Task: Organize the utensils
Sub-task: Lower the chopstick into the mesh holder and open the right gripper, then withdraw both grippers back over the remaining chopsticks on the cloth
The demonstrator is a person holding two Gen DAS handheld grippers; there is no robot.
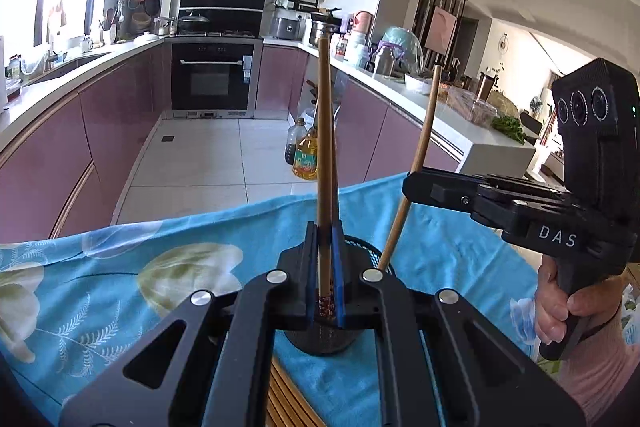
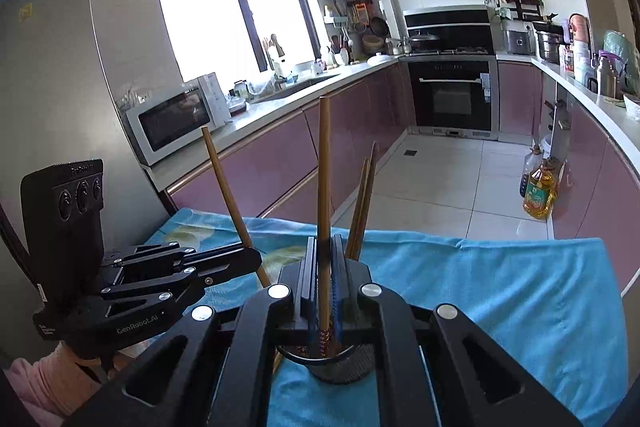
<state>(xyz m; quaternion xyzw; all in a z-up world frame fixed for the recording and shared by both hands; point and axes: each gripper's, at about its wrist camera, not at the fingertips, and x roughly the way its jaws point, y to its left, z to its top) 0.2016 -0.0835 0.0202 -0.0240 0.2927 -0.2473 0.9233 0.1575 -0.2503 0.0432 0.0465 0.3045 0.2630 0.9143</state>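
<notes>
Nearest, the left claw [image 1: 325, 263] is pinched on a slim wooden chopstick [image 1: 324, 155], upright between its blue-padded fingers [image 1: 337, 267], its patterned red tip down over the black mesh holder [image 1: 320, 341]. In the right wrist view the right claw [image 2: 325, 267] likewise clamps a second chopstick [image 2: 323, 187], its decorated tip in the round mesh cup's mouth. Two more chopsticks [image 2: 362, 203] lean out of the holder toward one o'clock. The holder stands on the bench's blue floral cloth [image 1: 120, 267]. Beyond lie white floor tiles [image 1: 208, 155] and glossy mauve cabinets [image 1: 100, 131], an oil bottle [image 1: 305, 159] at twelve o'clock.
</notes>
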